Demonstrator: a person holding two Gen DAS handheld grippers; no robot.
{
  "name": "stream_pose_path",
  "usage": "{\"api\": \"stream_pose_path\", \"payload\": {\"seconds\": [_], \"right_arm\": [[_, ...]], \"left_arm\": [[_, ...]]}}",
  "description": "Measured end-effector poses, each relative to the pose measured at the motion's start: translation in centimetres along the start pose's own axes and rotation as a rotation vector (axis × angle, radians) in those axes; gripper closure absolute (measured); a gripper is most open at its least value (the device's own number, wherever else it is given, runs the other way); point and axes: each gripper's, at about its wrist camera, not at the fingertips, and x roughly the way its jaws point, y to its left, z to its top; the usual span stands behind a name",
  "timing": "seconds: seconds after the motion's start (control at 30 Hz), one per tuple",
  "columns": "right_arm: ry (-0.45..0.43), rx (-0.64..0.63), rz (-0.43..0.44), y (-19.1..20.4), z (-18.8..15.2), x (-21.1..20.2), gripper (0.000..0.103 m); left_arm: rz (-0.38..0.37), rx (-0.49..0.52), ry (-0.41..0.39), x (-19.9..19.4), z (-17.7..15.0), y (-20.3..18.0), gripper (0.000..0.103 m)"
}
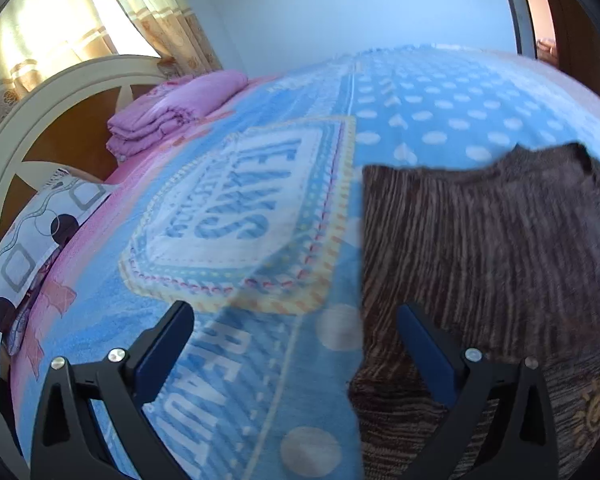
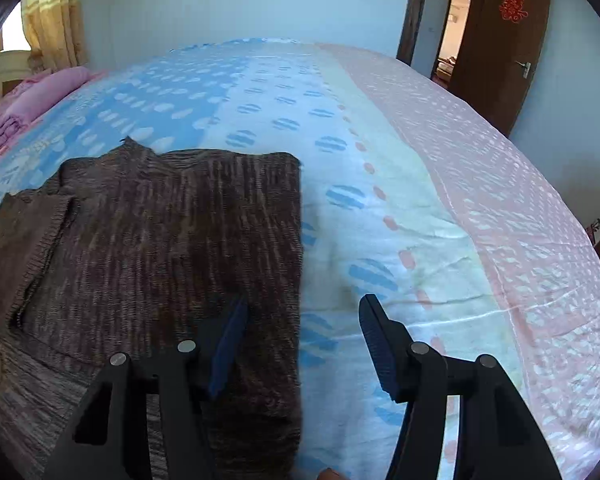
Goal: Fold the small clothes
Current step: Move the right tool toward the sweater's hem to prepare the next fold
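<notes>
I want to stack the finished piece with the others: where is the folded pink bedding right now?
The folded pink bedding lies at the bed's far left in both views, beside the cream headboard, beyond the brown garment.

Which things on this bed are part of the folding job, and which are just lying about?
Part of the job:
- brown knit garment
- left hand-held gripper, open
- right hand-held gripper, open

Just lying about:
- folded pink blanket
- patterned pillow
- blue bedspread, the work surface

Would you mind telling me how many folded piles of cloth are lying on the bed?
2: the brown sweater lies near both grippers; the pink blanket sits folded by the headboard. Others may lie out of view.
</notes>
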Motion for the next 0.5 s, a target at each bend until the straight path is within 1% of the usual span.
{"api": "stream_pose_path", "payload": {"seconds": [0.03, 0.1, 0.13, 0.2, 0.27, 0.4, 0.5], "right_arm": [[0.012, 0.023, 0.0, -0.8, -0.1, 0.3, 0.044], [0.017, 0.046, 0.023, -2.1, -0.3, 0.4, 0.044], [0.014, 0.032, 0.016, -2.2, -0.6, 0.3, 0.044], [0.011, 0.028, 0.015, -2.4, -0.7, 0.4, 0.044], [0.012, 0.038, 0.014, -2.6, -0.7, 0.5, 0.041], [0.009, 0.043, 0.013, -2.4, -0.9, 0.2, 0.04], [0.013, 0.049, 0.012, -2.6, -1.1, -0.1, 0.04]], "left_arm": [[0.011, 0.002, 0.032, 0.8, -0.1, 0.0, 0.0], [-0.034, -0.043, 0.059, 1.6, -0.3, 1.0, 0.0], [-0.037, -0.044, 0.064, 1.6, -0.5, 1.1, 0.0], [-0.032, -0.032, 0.054, 1.6, -0.8, 1.0, 0.0], [-0.018, -0.032, 0.048, 1.4, -1.0, 1.1, 0.0], [-0.041, -0.073, 0.055, 1.2, -1.5, 1.9, 0.0], [-0.051, -0.084, 0.055, 1.1, -1.7, 2.3, 0.0]]}}
